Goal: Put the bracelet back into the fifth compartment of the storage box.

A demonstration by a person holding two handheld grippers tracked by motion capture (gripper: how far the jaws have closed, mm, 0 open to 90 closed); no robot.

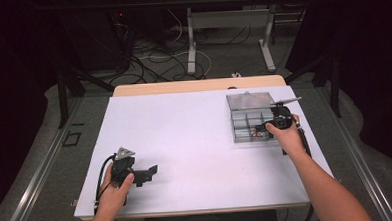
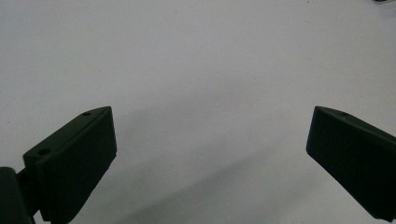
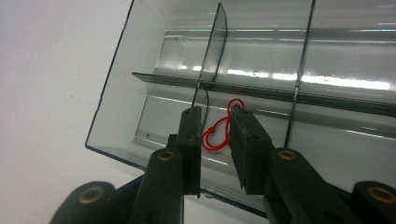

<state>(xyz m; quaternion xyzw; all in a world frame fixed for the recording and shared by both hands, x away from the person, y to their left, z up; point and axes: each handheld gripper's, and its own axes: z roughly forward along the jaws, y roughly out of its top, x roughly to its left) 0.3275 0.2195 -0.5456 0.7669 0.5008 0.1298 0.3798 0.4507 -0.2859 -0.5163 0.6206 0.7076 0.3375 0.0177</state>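
Right now the right hand-held gripper (image 3: 215, 126) reaches into a near compartment of the clear divided box (image 3: 140, 84) at the far right of the surface (image 1: 185, 141), its jaws narrowed to a small gap with a red looped band (image 3: 215, 136) lying between and just ahead of them, its long axis running roughly along the jaws; whether they already pinch it I cannot tell. Well apart at the near left, the left hand-held gripper (image 2: 210, 154) rests wide open over bare surface, so the right hand is plainly nearer.
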